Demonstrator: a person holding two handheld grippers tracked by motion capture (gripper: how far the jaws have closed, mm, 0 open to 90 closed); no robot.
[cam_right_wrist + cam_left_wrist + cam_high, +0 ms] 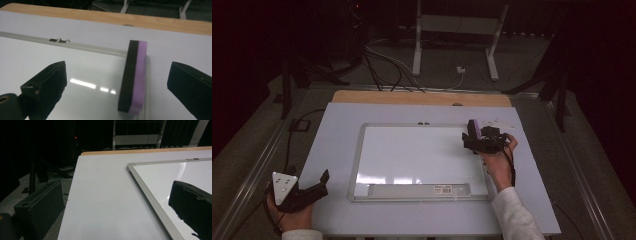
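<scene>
Dark room, white table (332, 150).

High view: whiteboard (412, 155) lies mid-table. Eraser (473, 129) stands on edge at the board's far right corner. Right gripper (473, 141) is just near it. Left gripper (319, 182) rests near left, jaws spread, empty.

Left gripper view: board frame (150, 195), bare table.

Right gripper view: jaws wide, eraser (133, 77) between them, untouched. Risk: standing narrow, it may topple if brushed.

Containers: none seen.
</scene>
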